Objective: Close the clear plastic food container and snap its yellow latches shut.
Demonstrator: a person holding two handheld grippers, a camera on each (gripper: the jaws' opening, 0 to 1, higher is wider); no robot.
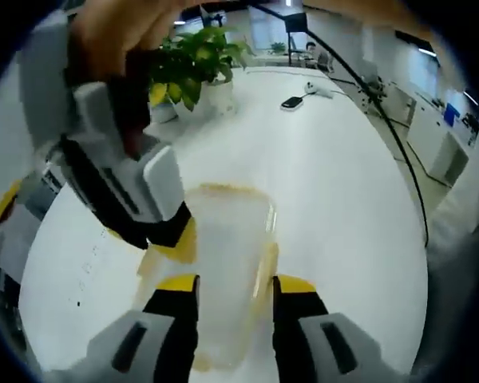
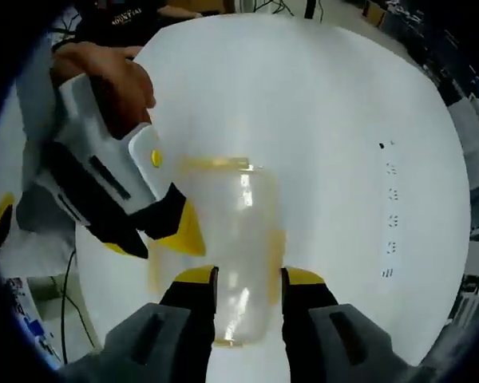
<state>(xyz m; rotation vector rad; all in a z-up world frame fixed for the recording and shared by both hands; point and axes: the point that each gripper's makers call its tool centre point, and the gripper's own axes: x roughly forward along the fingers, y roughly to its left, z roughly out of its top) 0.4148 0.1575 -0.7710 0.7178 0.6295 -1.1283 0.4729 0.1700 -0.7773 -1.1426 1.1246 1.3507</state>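
So in the left gripper view, going from the left side across: the other gripper, the right gripper [image 1: 172, 239], comes in at the upper left with a hand [image 1: 116, 28] around it, and its yellow tips sit right at the near-left edge of the clear plastic container [image 1: 227, 271]. The left gripper [image 1: 235, 291] has its two jaws standing narrow, one on each side of the container's near end, so the box lies straight ahead between the fingers with its long axis running away along them. Whether they're actually pinching it or just flanking it is hard to tell from the blur. A yellow latch [image 1: 265, 267] shows along the container's right side, just ahead of the right finger. Further off past the fingers there's a potted plant [image 1: 199, 64] and the white table [image 1: 351, 199]. The right gripper view is nearly a mirror of that: the left gripper [image 2: 184, 231] pokes in from the left, tips touching or just beside the container's [image 2: 239, 247] left wall, and the right gripper's own jaws [image 2: 249, 279] straddle the near end, narrow too. The container looks empty inside as far as anyone can tell, lid seemingly on. Both grippers are about equally close, so the next bit probably comes down to pressing those side latches inward.
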